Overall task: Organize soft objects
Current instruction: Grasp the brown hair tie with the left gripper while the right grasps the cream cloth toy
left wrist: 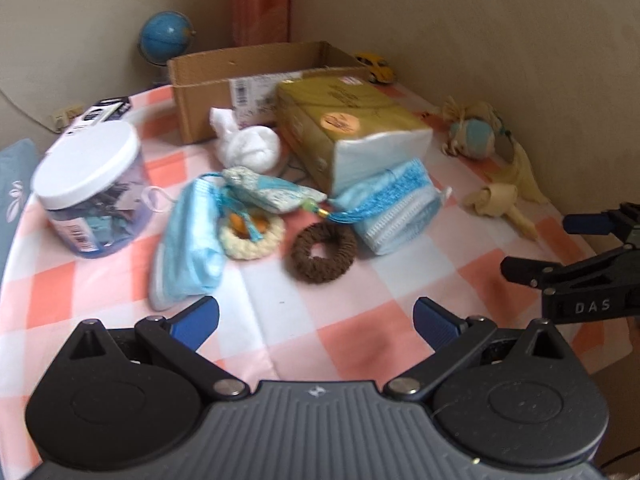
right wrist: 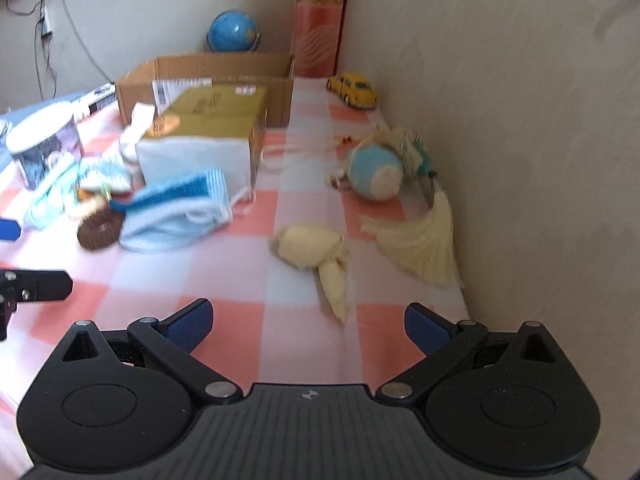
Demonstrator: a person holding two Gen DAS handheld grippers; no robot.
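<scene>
Both grippers hovering with fingers released, holding nothing; right gripper (right wrist: 307,322) nearing cream knotted cloth (right wrist: 316,254) — should be pinching the knot; left gripper (left wrist: 316,318) facing brown ring (left wrist: 323,251)

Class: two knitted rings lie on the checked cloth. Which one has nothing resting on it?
The brown ring. It lies flat by itself on the cloth, while the cream ring beside it has the blue tasselled pouch lying across it.
</scene>
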